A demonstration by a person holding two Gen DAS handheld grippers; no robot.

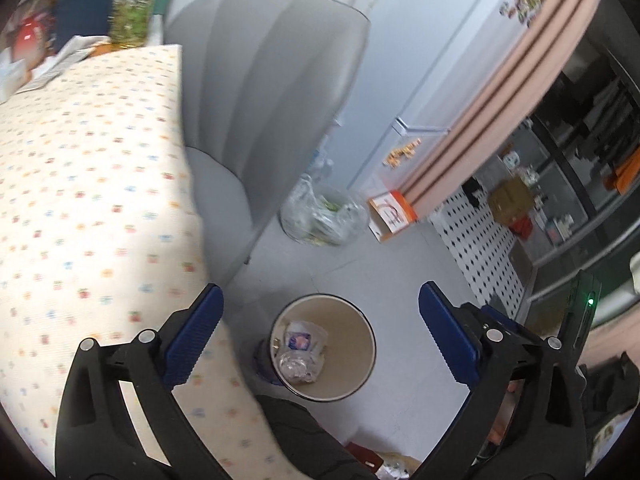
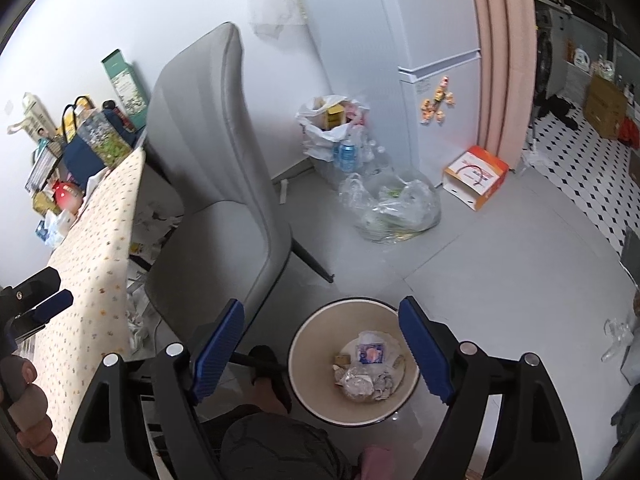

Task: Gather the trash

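A: Where is the bin, and what's in it?

B: The bin [image 2: 354,362] stands on the floor just beside the chair [image 2: 224,184]. Inside lie crumpled wrappers [image 2: 370,364] and clear plastic, covering only the bottom.

A: Are the grippers carrying anything?

B: No. The left gripper [image 1: 320,336] hangs above the bin with its jaws spread wide and nothing between them. The right gripper [image 2: 322,350] also hovers over the bin, jaws well apart and empty.

A: So how far along is the job?

B: Partly done, I judge. Some trash is already in the bin. Left to collect: crumpled paper [image 2: 138,320] on the floor under the table [image 2: 92,248], beside the chair. A clear bag [image 2: 394,208] of rubbish sits farther from the bin, beyond the chair; whether it counts I cannot tell.

A: And the tabletop?

B: Its near part looks bare; the far end is cluttered.
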